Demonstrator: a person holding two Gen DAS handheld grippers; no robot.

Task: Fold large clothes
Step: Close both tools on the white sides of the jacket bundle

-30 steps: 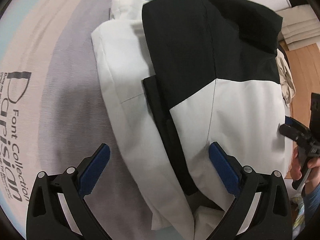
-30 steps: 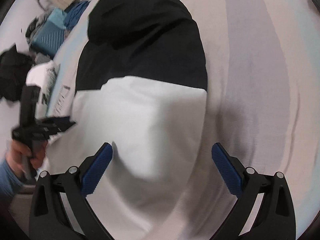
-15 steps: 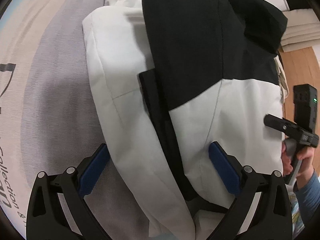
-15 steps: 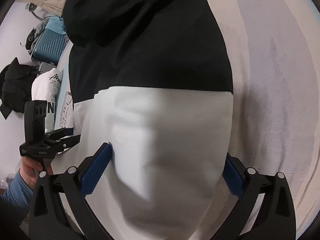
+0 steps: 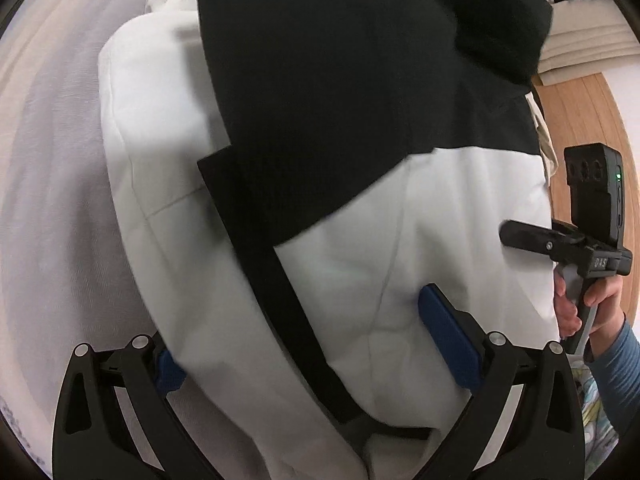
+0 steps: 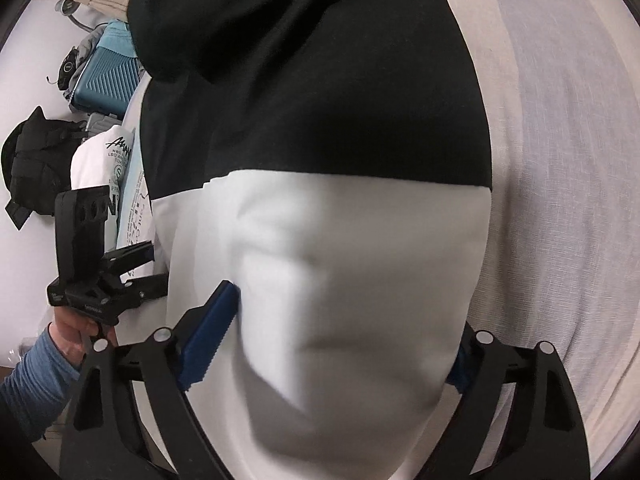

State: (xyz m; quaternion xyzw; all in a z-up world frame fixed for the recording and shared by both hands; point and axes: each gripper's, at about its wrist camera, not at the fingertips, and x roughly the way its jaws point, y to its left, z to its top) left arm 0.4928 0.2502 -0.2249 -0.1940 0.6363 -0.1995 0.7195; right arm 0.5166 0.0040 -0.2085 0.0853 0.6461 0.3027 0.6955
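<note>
on the striped bedspread lies the folded black-and-white garment, its black half toward twelve o'clock and its white half toward six in both wrist views. a narrow black strip runs down the white cloth from the middle toward six o'clock in the left view.

the left gripper straddles the white end from six o'clock: its jaws stand wide, the right blue pad resting against the cloth at about five o'clock, the left pad mostly tucked under the garment's edge at seven. whether that hidden pad presses the fabric i cannot say for sure; it looks like a loose straddle, not a pinch.

the right gripper also spans the white end, and its jaws are closing with the cloth between them. its left blue pad touches the fabric at about eight o'clock; the other pad is nearly hidden behind the garment's edge at four.

at three o'clock in the left view a hand in a blue sleeve holds the other tool beside the garment. in the right view, a blue suitcase, a black bag and a printed white cloth sit at nine to ten o'clock.
</note>
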